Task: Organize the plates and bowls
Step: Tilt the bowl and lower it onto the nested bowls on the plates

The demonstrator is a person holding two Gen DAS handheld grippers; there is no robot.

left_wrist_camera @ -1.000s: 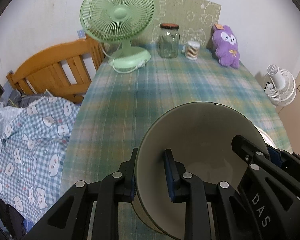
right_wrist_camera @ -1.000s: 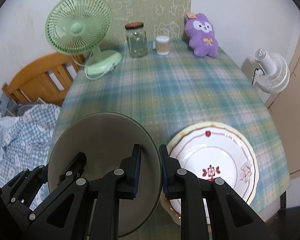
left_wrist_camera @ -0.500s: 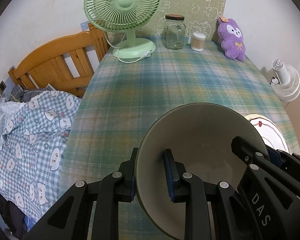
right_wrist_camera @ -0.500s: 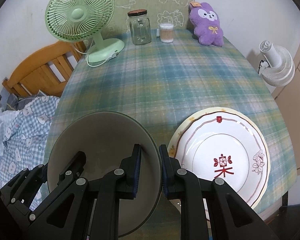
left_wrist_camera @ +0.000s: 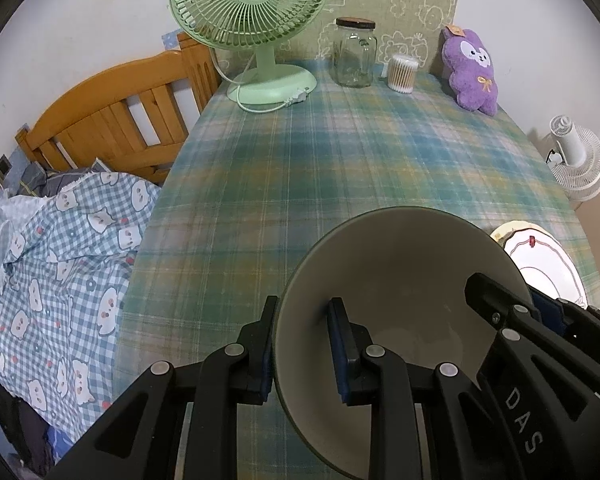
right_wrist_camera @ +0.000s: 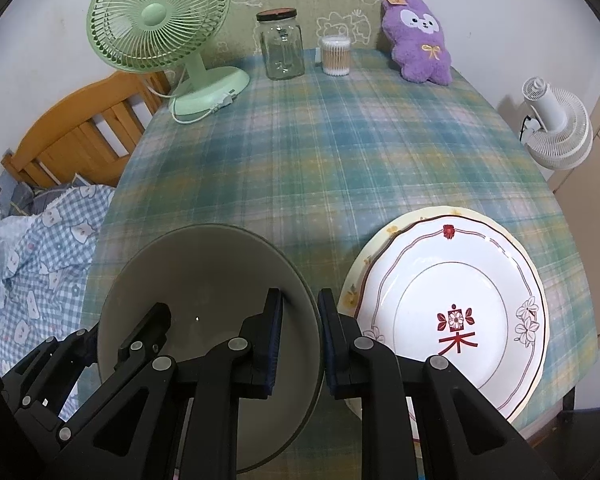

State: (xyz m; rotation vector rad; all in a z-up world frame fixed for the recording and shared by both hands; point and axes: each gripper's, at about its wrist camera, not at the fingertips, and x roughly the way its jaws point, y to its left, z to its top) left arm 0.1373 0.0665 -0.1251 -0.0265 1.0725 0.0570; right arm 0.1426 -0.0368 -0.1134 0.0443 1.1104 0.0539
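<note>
Left wrist view: my left tongs [left_wrist_camera: 302,346] are clamped on the left wall of the grey bowl [left_wrist_camera: 404,292], one finger outside the rim and one inside, low in the centre of the frame. The other pair reaches in from the lower right and bites the opposite wall. The bowl is held up off the plaid desk [left_wrist_camera: 340,168]. At the right edge, behind the bowl's rim, a sliver of the white plate [left_wrist_camera: 544,260] shows. The green fan [left_wrist_camera: 248,4], glass jar [left_wrist_camera: 354,54] and purple plush [left_wrist_camera: 472,72] stand along the top of the frame, well apart from the work.

Right wrist view: my right tongs [right_wrist_camera: 300,338] are clamped on the bowl's [right_wrist_camera: 204,280] right rim, low centre, and the bowl fills the lower left. Just beside it, in the lower right, the white plate [right_wrist_camera: 456,304] lies on top of a yellow-rimmed plate [right_wrist_camera: 370,268] near the desk's [right_wrist_camera: 340,140] front edge.

I judge the step in hand to be carrying the bowl with both tongs toward the plate stack. The next move calls for shifting right, keeping the bowl level, centring it over the white plate, lowering until its foot sits, then opening both pairs together.
</note>
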